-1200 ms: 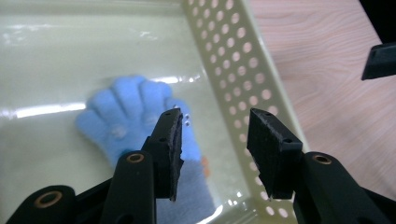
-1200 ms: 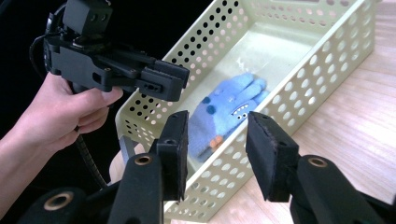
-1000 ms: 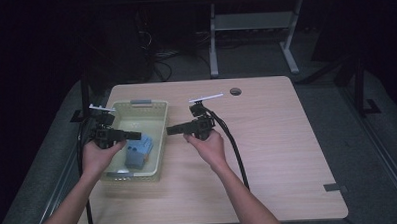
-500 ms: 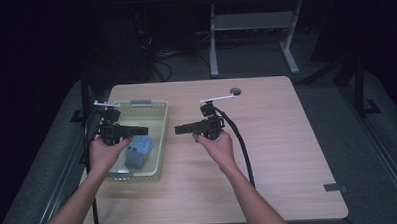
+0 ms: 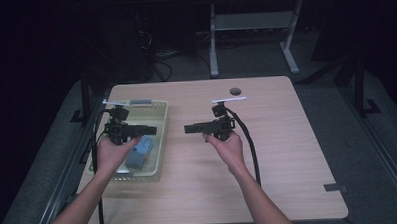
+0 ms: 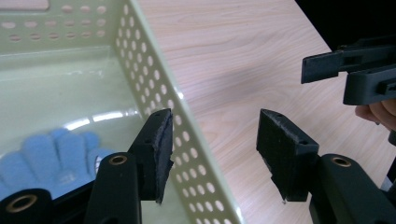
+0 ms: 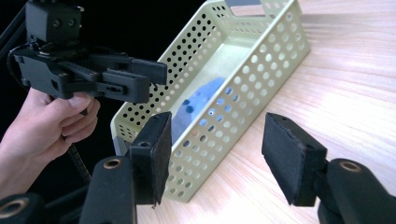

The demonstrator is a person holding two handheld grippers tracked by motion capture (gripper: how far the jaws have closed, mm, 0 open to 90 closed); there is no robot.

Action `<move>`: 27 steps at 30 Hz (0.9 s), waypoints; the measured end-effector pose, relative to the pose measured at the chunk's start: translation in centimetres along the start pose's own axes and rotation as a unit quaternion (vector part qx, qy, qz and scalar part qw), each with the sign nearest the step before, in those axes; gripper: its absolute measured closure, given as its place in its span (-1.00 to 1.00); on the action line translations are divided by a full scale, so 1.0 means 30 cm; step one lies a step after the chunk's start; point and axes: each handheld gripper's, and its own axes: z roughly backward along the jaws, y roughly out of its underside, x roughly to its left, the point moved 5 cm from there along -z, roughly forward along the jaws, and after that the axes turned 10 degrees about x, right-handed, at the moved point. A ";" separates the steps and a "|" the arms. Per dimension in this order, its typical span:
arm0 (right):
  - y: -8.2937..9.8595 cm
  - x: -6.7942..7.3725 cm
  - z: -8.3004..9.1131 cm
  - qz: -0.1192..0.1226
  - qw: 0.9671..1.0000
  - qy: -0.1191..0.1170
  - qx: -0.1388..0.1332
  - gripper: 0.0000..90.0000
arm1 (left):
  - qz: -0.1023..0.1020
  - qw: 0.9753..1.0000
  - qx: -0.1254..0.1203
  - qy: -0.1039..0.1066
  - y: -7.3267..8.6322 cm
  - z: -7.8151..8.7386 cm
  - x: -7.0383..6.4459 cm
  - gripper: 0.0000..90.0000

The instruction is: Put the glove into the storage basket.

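A pale green perforated basket (image 5: 163,148) stands on the left part of the wooden table (image 5: 293,158). A blue glove (image 5: 139,152) lies flat inside it. My left gripper (image 5: 151,129) hovers over the basket's right wall, open, pointing right. In the left gripper view the gripper (image 6: 215,140) has the basket wall (image 6: 154,60) between its jaws, untouched, and the glove (image 6: 56,156) is at lower left. My right gripper (image 5: 188,128) is open over bare table, pointing left at the basket. The right gripper view shows that gripper (image 7: 217,144) empty, the basket (image 7: 261,60), the glove (image 7: 198,102) and the left gripper (image 7: 93,77).
A dark round hole (image 5: 235,90) sits near the table's far edge. A strip of grey tape (image 5: 334,188) lies at the front right corner. White desk legs (image 5: 213,41) and cables stand on the floor beyond the table. The right half of the table is bare wood.
The right gripper has drawn back to the right, away from the basket. The left gripper has shifted slightly right and farther from me over the basket. Both stay open.
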 end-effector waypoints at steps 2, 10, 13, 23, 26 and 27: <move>0.005 -0.008 0.012 0.001 1.000 0.003 -0.003 -0.08 | -0.004 1.000 0.001 0.001 -0.005 -0.003 -0.009 -0.01; 0.034 -0.039 0.067 -0.013 1.000 0.000 -0.014 -0.11 | -0.016 1.000 -0.001 0.004 -0.022 -0.029 -0.055 -0.07; 0.043 -0.053 0.087 -0.015 1.000 0.003 -0.019 -0.13 | -0.019 1.000 0.001 0.004 -0.025 -0.040 -0.070 -0.09; 0.073 -0.085 0.161 -0.023 0.999 0.011 -0.034 -0.16 | -0.034 0.999 0.007 0.013 -0.039 -0.091 -0.127 -0.14; 0.079 -0.090 0.173 -0.026 0.999 0.011 -0.035 -0.17 | -0.036 0.999 0.009 0.016 -0.042 -0.103 -0.141 -0.16; 0.085 -0.097 0.184 -0.025 0.999 0.013 -0.037 -0.18 | -0.039 0.999 0.010 0.016 -0.043 -0.108 -0.147 -0.17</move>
